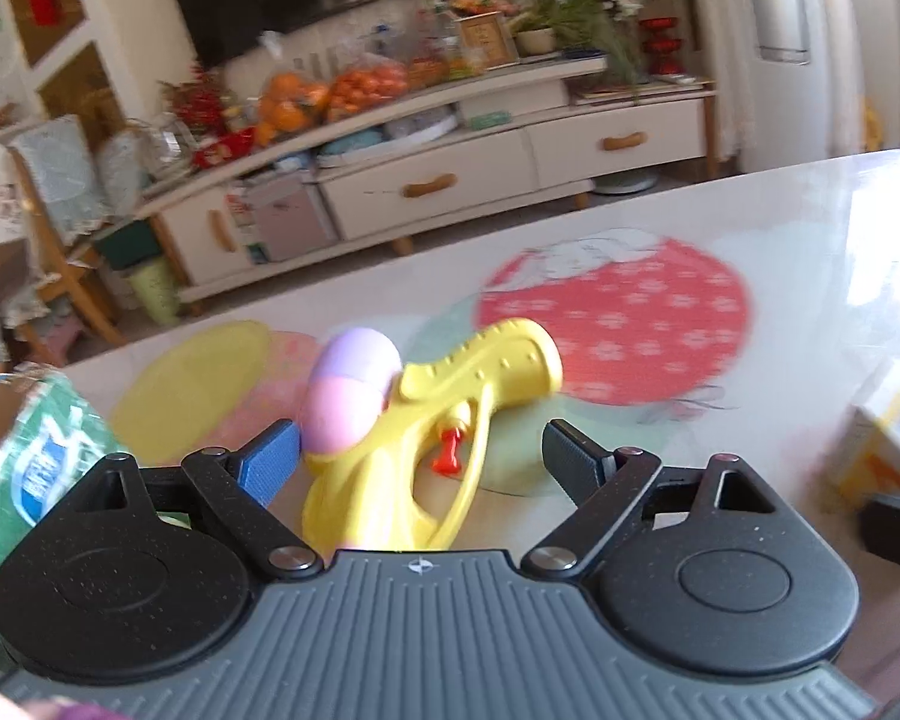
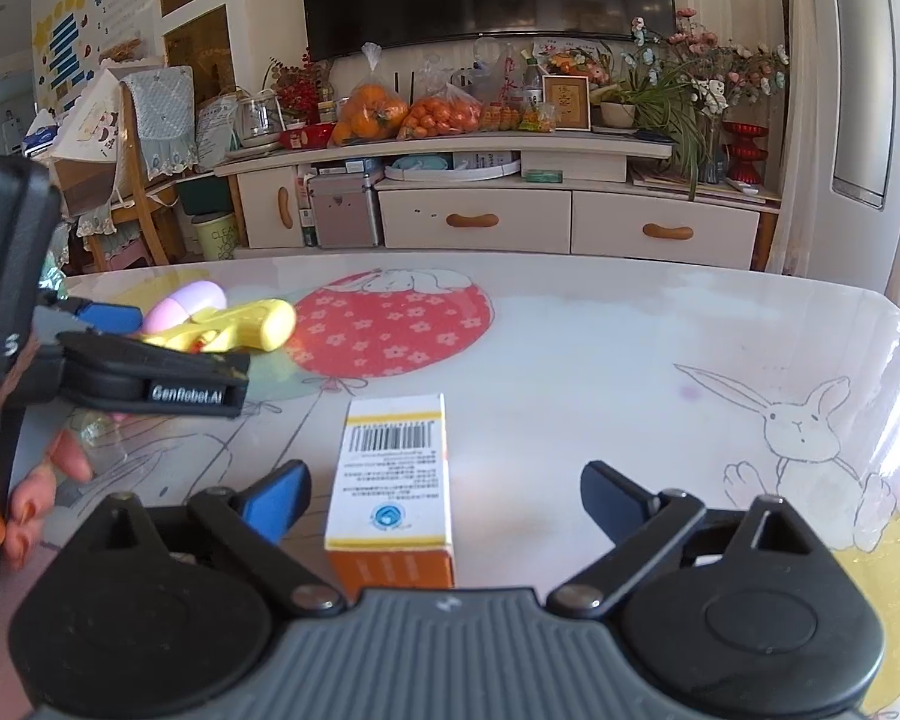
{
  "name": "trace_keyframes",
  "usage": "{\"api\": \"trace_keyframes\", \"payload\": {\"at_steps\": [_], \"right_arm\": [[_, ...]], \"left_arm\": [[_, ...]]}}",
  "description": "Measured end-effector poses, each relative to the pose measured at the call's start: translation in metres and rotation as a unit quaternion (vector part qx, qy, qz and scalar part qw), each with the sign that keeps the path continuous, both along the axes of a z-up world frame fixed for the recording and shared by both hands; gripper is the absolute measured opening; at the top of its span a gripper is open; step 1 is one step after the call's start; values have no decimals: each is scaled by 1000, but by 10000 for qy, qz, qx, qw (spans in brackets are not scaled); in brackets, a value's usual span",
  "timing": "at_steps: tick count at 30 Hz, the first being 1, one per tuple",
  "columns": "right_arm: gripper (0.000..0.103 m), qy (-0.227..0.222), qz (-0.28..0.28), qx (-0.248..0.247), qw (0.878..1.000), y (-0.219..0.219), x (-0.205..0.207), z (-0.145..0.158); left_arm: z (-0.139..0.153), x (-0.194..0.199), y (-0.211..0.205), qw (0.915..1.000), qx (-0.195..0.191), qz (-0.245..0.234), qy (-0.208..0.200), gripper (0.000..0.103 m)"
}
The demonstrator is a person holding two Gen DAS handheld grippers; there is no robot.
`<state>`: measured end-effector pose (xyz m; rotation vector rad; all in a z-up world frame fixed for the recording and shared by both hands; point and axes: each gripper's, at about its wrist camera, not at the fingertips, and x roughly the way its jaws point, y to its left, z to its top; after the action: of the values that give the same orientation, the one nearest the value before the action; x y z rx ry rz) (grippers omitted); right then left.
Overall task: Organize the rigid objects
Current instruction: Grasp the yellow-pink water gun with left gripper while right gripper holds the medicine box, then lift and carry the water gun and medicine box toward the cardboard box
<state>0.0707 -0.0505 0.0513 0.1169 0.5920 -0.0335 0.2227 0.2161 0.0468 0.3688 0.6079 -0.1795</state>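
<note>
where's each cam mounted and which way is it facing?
Left wrist: on the left hand-held gripper, looking forward and down at the yellow toy water gun between its open fingers; no hand shows.
Right wrist: on the right hand-held gripper, looking at the orange-and-white box between open fingers; the person's left hand shows.
Shared: toy gun, box, table, TV cabinet.

L gripper (image 1: 420, 450) angled down, jaws wide apart. R gripper (image 2: 444, 495) angled down, jaws spread wide, pads touching nothing. Hand (image 2: 12, 498) grips L gripper's handle.
</note>
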Motion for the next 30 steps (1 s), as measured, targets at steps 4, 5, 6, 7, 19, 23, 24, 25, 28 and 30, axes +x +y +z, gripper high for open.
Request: {"api": "trace_keyframes", "payload": {"at_steps": [4,5,6,7,19,23,24,25,28,30], "right_arm": [[97,12,-4,20,10000,-1,1,0],[97,14,4,20,10000,-1,1,0],[97,13,14,23,10000,0,1,0],[97,9,21,28,10000,0,1,0],[56,-28,152,36,9999,2,0,0],[45,-39,218,-36,9997,6,0,1],[42,-37,229,-47,9997,7,0,1],[41,-37,237,-58,9997,7,0,1],[36,-49,241,-90,9997,8,0,2],[34,-54,235,-106,9997,8,0,2]], "left_arm": [[0,-6,-6,9997,-171,-138,66,103],[-1,-6,-6,9998,-190,-103,51,103],[-1,-5,-6,9998,-207,-58,41,103],[-1,-4,-6,9998,-195,9,15,103],[0,3,-4,9994,-182,292,-105,92],[-1,0,-5,9993,-155,333,-114,88],[-1,-1,-5,9993,-133,330,-115,87],[-1,-4,-5,9994,-116,321,-113,86],[-1,-10,-1,9994,-101,321,-92,80],[-1,-14,1,9993,-134,348,-68,80]]}}
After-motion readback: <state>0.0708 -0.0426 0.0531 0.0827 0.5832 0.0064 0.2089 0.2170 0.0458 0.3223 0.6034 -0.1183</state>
